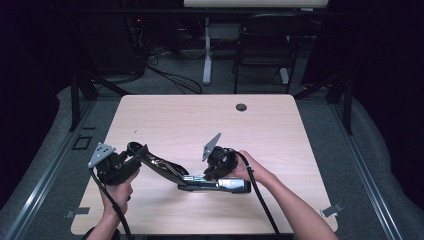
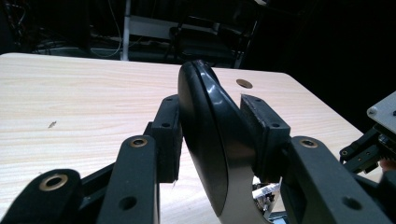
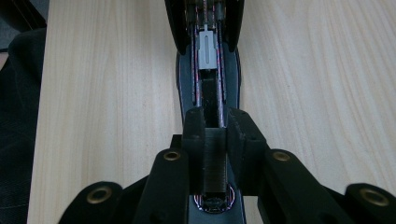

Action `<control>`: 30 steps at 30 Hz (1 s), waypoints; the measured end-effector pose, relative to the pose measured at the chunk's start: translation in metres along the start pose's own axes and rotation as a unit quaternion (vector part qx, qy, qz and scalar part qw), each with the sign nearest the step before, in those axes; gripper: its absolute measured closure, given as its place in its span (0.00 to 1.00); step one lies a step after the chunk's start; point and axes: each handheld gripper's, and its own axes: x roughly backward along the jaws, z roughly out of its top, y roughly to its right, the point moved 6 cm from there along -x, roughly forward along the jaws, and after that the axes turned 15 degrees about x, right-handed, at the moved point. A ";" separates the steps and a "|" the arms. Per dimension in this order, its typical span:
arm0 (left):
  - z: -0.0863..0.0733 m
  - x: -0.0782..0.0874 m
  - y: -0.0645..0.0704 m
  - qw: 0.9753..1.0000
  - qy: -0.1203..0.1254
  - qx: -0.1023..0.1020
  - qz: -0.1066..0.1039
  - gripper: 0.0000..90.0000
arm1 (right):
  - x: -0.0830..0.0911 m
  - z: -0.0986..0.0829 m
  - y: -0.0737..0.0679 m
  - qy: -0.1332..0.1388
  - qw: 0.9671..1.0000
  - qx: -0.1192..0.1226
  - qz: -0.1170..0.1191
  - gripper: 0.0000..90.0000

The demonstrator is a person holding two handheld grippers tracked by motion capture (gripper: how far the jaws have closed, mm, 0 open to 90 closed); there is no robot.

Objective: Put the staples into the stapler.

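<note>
On the near half of the pale wood-grain table (image 1: 200,115), a long black stapler with a silver metal base (image 1: 200,181) lies swung open, held at both ends by the two grippers. Its base part rests flat on the tabletop close to the front edge, while its black plastic top arm (image 1: 159,166) rises at a slant toward the left.

The left gripper (image 1: 134,155), held in the person's left hand (image 1: 120,191), pinches the raised end of that top arm. In the left gripper view the rounded glossy black cap of the arm (image 2: 210,140) sits upright between the two black jaws, whose pads press against it from either side.

The right gripper (image 1: 212,175), held in the person's right hand (image 1: 247,170), bears down on the base end of the stapler. In the right gripper view its jaws stand nearly together, clamped on a narrow dark ridged strip (image 3: 214,158) that runs down the middle of the opened stapler; farther along the channel lies a small grey plastic pusher (image 3: 206,49) between two thin rails.

A small round dark grommet hole (image 1: 241,107) sits near the far edge of the table, well apart from the stapler.
</note>
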 end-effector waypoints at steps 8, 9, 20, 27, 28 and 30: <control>0.000 0.000 -0.001 1.000 0.000 0.001 0.000 0.68 | -0.002 -0.002 -0.001 -0.010 1.000 0.009 0.001 0.87; 0.000 0.000 -0.001 1.000 0.000 0.001 0.001 0.68 | -0.002 -0.002 -0.001 -0.012 1.000 0.010 0.002 0.87; 0.000 0.000 -0.001 1.000 0.000 0.001 0.001 0.68 | -0.003 -0.004 -0.002 -0.009 1.000 0.008 0.005 0.86; 0.000 0.000 -0.001 1.000 0.000 0.001 0.001 0.68 | -0.003 -0.005 -0.002 -0.010 1.000 0.010 0.006 0.87; 0.000 0.000 -0.001 1.000 0.000 0.001 0.001 0.68 | -0.002 -0.006 -0.002 -0.016 1.000 0.015 0.006 0.87; 0.000 0.000 -0.001 1.000 -0.001 0.001 0.001 0.68 | -0.002 -0.006 -0.002 -0.015 1.000 0.015 0.006 0.86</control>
